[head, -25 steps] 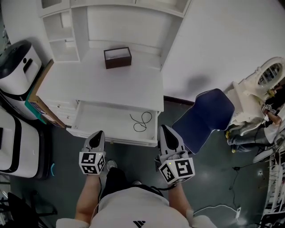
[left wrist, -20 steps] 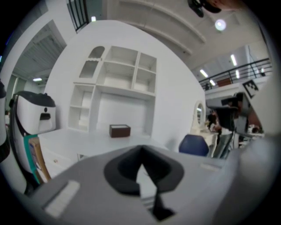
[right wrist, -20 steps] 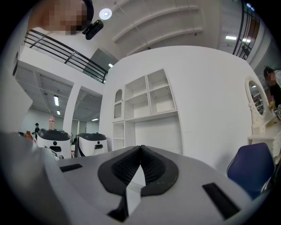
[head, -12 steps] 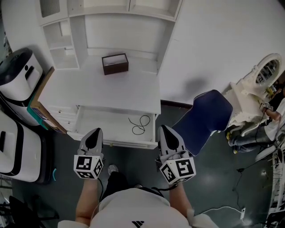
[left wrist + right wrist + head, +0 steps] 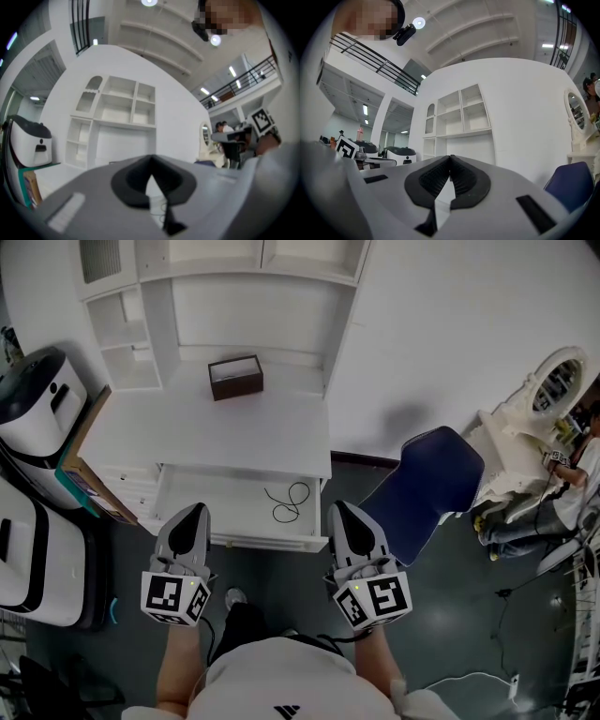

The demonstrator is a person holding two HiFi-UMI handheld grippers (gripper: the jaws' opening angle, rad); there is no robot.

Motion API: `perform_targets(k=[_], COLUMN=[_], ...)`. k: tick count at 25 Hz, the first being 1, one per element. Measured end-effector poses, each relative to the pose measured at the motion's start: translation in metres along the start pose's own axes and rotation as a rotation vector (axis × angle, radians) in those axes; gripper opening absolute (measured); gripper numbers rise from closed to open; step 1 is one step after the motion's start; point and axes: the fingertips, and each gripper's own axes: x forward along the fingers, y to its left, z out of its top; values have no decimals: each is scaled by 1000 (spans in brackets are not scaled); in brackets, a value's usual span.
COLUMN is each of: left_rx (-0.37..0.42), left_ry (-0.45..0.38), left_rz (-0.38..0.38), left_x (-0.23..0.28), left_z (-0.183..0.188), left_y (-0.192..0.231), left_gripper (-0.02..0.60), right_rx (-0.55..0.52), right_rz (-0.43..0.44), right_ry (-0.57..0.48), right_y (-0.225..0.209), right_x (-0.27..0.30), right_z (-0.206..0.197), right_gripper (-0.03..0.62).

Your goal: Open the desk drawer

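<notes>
Plainly, drawer [image 5: 211, 502] stands open — white, holding perhaps a cable [image 5: 289, 504].

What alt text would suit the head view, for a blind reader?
The drawer of a white desk stands open, a black cable inside, a dark box on top. The left gripper and right gripper, both shut and empty, are held near the drawer's front; a blue chair stands at right.

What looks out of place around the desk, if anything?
Nothing spilled or visibly damaged. The desk drawer stands pulled out, with only a loose, coiled black cable lying in it near its right end. The blue chair sits off to the desk's right, turned at an angle rather than squared to it.
</notes>
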Motion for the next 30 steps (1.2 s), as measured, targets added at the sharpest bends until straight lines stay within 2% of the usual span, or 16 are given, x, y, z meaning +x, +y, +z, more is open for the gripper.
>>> perform_targets(k=[3,10,30], left_rx=[22,12,5], left_ry=[-28,-71,-80], left_rz=[-8,-10,-47], left_x=[-2,-7,4], left_z=[15,25,31], left_y=[-6,-16,-45], left_gripper=[5,6,6], right_rx=[-18,-43,-37], right_rz=[-3,-13,-47], right_ry=[-1,-6,-22], right_y=[0,-3,-24], right_x=[-4,-15,-34], right_z=[3,6,14], right_gripper=[2,2,0])
